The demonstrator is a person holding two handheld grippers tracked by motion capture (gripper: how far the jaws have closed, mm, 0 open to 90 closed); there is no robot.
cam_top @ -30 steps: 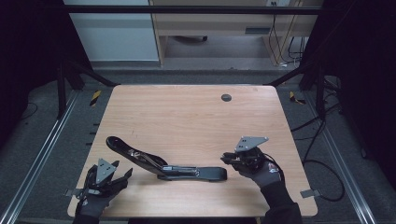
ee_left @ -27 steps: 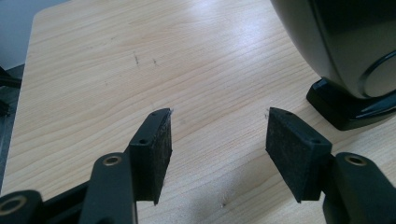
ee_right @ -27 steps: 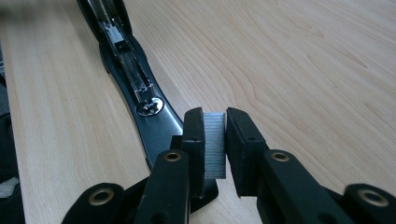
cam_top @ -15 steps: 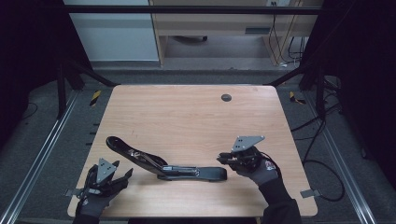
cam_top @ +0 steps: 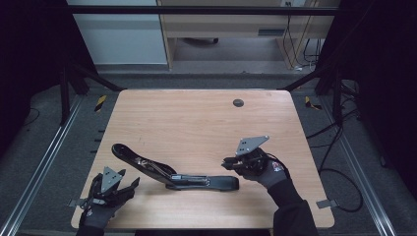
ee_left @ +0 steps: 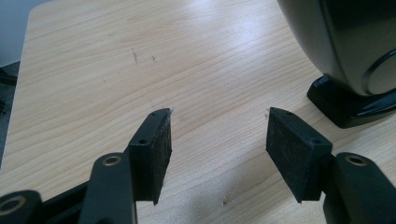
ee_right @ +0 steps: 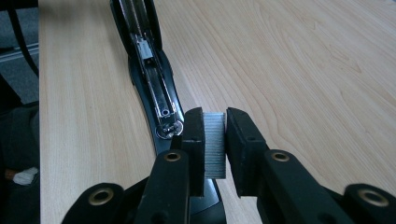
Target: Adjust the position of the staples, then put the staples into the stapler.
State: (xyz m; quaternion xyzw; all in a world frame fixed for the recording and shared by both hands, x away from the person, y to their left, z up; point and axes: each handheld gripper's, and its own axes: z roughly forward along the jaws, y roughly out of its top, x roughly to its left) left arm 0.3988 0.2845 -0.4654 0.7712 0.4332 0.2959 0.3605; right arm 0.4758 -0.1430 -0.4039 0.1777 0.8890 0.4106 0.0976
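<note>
A black stapler (cam_top: 177,174) lies swung open and flat on the wooden table (cam_top: 196,123), with its metal staple channel (ee_right: 150,60) facing up. My right gripper (cam_top: 227,162) hovers just over the stapler's right end. In the right gripper view its jaws (ee_right: 215,126) are shut on a grey strip of staples (ee_right: 215,144), held above the near end of the channel. My left gripper (cam_top: 132,183) rests at the front left corner of the table, open, with nothing between its pads (ee_left: 217,135). The stapler's glossy black end (ee_left: 345,51) rises to the right of it.
A small dark round grommet (cam_top: 238,103) sits near the table's far edge. Dark frame rails run along both sides of the table, and a yellow-and-black piece (cam_top: 100,102) lies on the floor at the far left corner.
My right gripper has drifted a little to the left and up with the staple strip, coming over the stapler's right end. The left gripper and the stapler have stayed put.
</note>
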